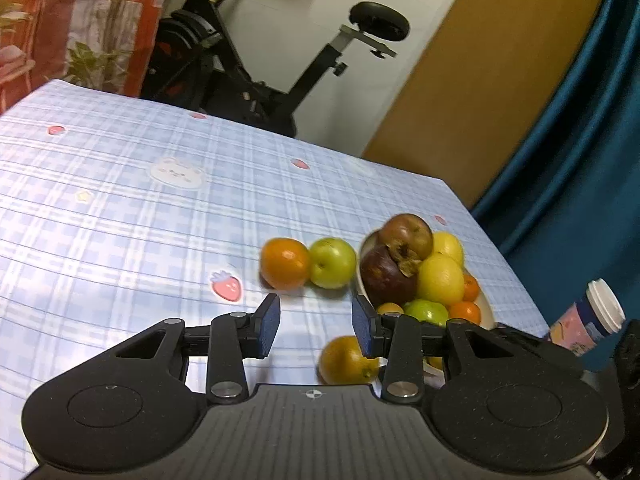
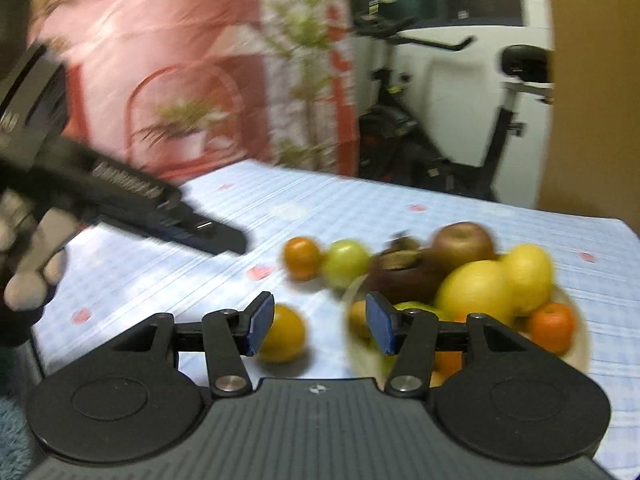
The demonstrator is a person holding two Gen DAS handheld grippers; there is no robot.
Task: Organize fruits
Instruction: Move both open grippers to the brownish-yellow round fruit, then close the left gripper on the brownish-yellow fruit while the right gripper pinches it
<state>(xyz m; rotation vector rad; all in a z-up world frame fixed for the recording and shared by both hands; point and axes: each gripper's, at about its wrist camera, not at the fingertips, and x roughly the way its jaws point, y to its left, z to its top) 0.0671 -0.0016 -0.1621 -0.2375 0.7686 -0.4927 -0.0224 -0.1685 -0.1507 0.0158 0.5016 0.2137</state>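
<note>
I am hovering both sets of fingers over the bench with nothing in either — my left gripper [image 1: 316, 326] and my right gripper [image 2: 320, 324] are both spread and empty — so I judge I am choosing which loose fruit to gather next. The bowl [image 1: 486, 312] is sitting heaped near the bench's right edge, with an orange [image 1: 285, 263] and a green apple [image 1: 332, 263] touching just beside it and a second orange [image 2: 285, 334] lying alone nearer me. Next I am needing to drop over that near orange; open cloth to the left is giving room — the cup [image 1: 588, 316] at the right edge is not.
</note>
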